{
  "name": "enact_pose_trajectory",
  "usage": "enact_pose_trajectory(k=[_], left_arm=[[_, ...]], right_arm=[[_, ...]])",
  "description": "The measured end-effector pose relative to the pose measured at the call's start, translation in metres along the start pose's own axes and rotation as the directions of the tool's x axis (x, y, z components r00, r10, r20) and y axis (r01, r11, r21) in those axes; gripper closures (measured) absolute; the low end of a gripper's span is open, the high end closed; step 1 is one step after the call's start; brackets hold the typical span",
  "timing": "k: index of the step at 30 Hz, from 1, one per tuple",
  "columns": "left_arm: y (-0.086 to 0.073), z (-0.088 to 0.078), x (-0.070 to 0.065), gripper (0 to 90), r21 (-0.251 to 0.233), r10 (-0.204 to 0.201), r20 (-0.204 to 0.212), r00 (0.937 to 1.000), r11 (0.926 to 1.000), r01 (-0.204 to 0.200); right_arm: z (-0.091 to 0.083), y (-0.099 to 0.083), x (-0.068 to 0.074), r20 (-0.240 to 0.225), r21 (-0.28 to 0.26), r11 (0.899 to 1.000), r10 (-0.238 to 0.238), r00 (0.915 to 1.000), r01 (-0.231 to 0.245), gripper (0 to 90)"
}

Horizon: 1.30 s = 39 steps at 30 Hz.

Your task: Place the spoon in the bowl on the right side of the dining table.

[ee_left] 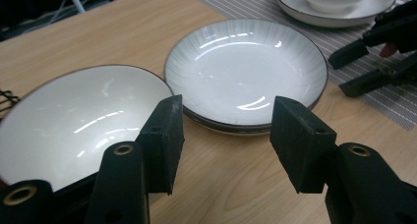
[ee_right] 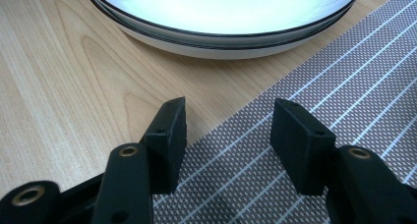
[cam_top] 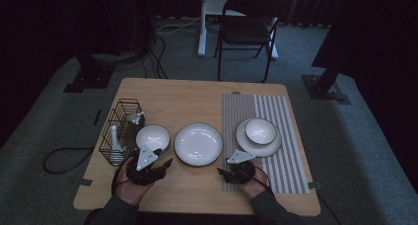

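Left hand-held gripper (ee_left: 226,140): jaws apart, nothing between them, above the worktop (cam_top: 197,99) just beside the bowl (ee_left: 74,121).
Right hand-held gripper (ee_right: 223,145): jaws apart and empty, over the edge of the striped mat (ee_right: 344,86).
Bowl: near the worktop's left, beside the wire basket (cam_top: 121,129).
Plate (cam_top: 198,143): centre, between both grippers.
Basket contents: perhaps cutlery, too dim to tell.
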<state>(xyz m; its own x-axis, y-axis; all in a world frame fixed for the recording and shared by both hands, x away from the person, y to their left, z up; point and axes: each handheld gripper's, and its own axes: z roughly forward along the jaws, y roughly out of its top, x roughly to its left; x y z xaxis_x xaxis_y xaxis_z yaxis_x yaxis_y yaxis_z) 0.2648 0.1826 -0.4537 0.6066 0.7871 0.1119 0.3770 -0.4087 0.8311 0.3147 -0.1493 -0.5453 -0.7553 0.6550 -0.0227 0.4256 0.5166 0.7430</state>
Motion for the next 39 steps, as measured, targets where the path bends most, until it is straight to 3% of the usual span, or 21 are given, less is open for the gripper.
enact_pose_trajectory(k=[7, 12, 17, 24, 33, 39], left_arm=[[0.002, -0.007, 0.005, 46.3, -0.021, -0.008, -0.022, 0.9997, 0.9997, 0.008], [0.003, -0.011, 0.007, 46.1, -0.029, -0.008, -0.038, 0.9993, 0.9996, 0.007], [0.003, -0.015, 0.011, 46.0, -0.038, -0.014, -0.057, 0.9983, 0.9992, 0.011], [0.003, -0.022, 0.017, 45.9, -0.046, -0.026, -0.095, 0.9952, 0.9987, 0.022], [0.003, -0.026, 0.021, 45.9, -0.047, -0.029, -0.121, 0.9923, 0.9986, 0.023], [0.004, -0.033, 0.026, 45.9, -0.053, -0.034, -0.165, 0.9856, 0.9983, 0.026]], right_arm=[[0.001, -0.002, -0.001, -0.029, -0.009, 1.000, -0.012, 0.9995, 0.012, 40.8], [0.001, -0.001, 0.001, -0.022, -0.009, 1.000, -0.016, 0.9996, 0.016, 41.6], [0.001, 0.000, 0.007, -0.016, -0.017, 0.998, -0.053, 0.9985, 0.053, 42.6], [0.003, 0.000, 0.004, -0.043, -0.009, 1.000, -0.030, 0.9986, 0.030, 39.2], [0.003, 0.000, 0.005, -0.048, -0.006, 0.999, -0.035, 0.9982, 0.035, 36.5], [0.004, 0.000, 0.005, -0.041, 0.000, 1.000, -0.026, 0.9988, 0.026, 31.6]])
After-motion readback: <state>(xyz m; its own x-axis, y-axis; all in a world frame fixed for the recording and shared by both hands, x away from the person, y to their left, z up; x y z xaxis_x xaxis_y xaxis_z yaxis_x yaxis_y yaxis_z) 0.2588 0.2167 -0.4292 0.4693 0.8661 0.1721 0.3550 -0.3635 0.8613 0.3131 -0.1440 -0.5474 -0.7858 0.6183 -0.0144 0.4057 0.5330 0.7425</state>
